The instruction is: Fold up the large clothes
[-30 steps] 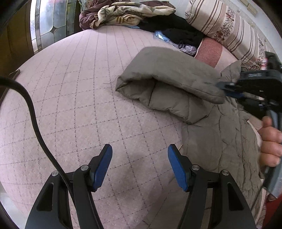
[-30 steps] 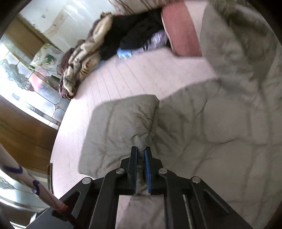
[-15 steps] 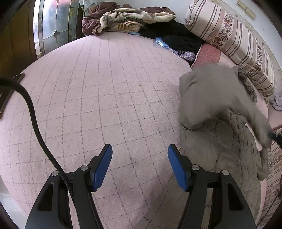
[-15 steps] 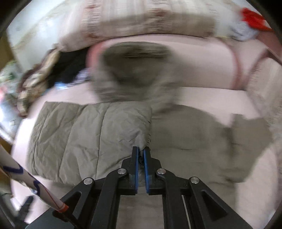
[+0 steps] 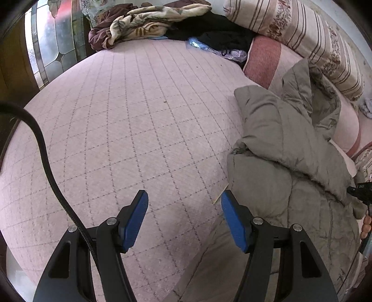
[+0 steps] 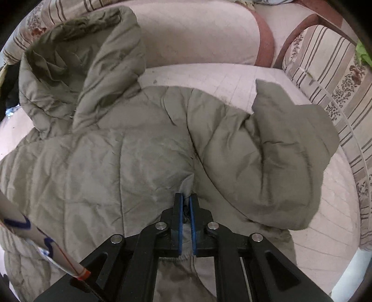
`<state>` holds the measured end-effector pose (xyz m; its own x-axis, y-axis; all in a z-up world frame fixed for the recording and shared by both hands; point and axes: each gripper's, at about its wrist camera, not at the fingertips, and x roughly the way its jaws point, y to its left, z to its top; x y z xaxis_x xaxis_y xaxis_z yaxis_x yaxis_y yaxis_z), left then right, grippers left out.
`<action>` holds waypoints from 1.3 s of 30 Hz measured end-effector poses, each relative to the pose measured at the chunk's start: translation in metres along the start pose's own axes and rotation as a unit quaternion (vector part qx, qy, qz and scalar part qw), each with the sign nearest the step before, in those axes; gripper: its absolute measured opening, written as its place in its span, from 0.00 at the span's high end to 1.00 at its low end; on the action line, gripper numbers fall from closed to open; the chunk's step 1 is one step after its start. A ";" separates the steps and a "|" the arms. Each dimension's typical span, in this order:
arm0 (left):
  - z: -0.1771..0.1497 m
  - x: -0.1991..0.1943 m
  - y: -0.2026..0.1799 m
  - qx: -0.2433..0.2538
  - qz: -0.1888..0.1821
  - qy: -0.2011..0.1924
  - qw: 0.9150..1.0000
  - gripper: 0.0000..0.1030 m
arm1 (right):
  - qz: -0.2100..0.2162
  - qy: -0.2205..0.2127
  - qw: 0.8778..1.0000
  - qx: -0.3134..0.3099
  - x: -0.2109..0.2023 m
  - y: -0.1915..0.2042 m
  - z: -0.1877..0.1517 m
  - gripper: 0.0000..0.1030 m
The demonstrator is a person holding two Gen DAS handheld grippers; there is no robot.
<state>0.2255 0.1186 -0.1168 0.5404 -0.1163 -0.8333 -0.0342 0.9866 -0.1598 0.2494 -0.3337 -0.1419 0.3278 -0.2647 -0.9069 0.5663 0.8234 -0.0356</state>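
One grey-green padded hooded jacket point(image 6: 144, 148) lies spread on the pink quilted bed point(image 5: 130, 130), its cuff clamped in the right hand-held gripper point(image 6: 186, 209), while the left hand-held gripper point(image 5: 184, 209) hovers apart and empty just beside its edge.

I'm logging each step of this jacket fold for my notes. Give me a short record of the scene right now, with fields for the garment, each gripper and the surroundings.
garment: grey-green puffer jacket, spread on the pink quilted bed cover, hood rumpled at the top
sleeve: one sleeve lies folded across the body
right gripper: shut on jacket fabric
left gripper: open, nothing between its pads, over bare cover beside the jacket
surroundings: striped pillow, heap of other clothes at the far edge
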 end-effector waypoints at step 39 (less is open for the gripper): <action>-0.092 -0.103 -0.109 0.067 -0.044 -0.011 0.997 0.38 | 0.124 -0.061 0.921 0.364 0.020 -0.381 -0.045 0.43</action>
<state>0.0965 0.0127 -0.0626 0.5540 -0.2015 -0.8078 0.1259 0.9794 -0.1580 0.0061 -0.6299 -0.1660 0.5734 -0.2043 -0.7934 0.8044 0.3240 0.4979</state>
